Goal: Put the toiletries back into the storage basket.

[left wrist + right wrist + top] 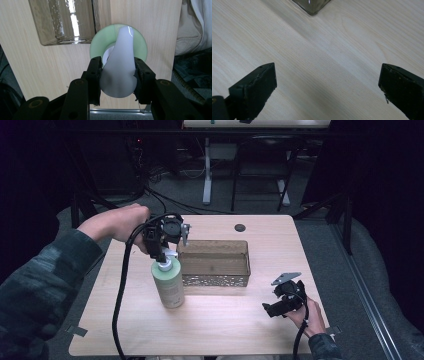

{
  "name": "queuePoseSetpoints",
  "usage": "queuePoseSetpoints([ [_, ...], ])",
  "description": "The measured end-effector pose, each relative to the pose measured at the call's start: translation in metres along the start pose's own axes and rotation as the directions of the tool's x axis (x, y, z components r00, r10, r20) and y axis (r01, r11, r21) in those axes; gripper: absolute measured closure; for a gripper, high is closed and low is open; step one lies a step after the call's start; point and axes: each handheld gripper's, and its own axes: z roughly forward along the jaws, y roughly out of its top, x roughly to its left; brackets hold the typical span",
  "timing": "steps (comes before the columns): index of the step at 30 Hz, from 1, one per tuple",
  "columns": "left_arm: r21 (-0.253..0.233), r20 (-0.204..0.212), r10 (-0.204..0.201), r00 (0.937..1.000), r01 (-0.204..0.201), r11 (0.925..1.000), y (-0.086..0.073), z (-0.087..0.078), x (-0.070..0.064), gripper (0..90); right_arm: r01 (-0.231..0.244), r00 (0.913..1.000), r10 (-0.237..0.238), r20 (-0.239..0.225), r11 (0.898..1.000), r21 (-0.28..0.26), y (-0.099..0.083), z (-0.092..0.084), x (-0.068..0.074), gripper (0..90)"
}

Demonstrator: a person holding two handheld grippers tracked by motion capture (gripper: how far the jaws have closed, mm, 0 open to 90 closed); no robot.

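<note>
Two jaws of the left gripper (117, 77) clamp the white pump head of the green bottle (168, 287), standing left of centre beside the clear bin (215, 265). Recommend a straight vertical lift, clearing the rim before lowering inside. Right gripper (278, 306) rests wide open, lower right.

The person wears dark, mottled grey-green sleeves on both forearms. The left hand-held gripper (167, 251) is a black block with a round fan-like part and a small grey metal bracket on top, and a thick black cable trails from it; its black jaws are squared bars with round screw holes. The right hand-held gripper (270, 310) is black too, topped by a grey three-cornered plate, with a thinner black cable.
</note>
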Motion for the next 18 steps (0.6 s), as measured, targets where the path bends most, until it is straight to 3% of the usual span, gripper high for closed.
queuePoseSetpoints([
  [18,0.012,-0.002,-0.001,1.0,0.001,0.9999,0.0,-0.024,0.001,63.1,0.0,1.0,0.0,0.005,1.0,0.0,0.0,0.0,0.0,1.3],
])
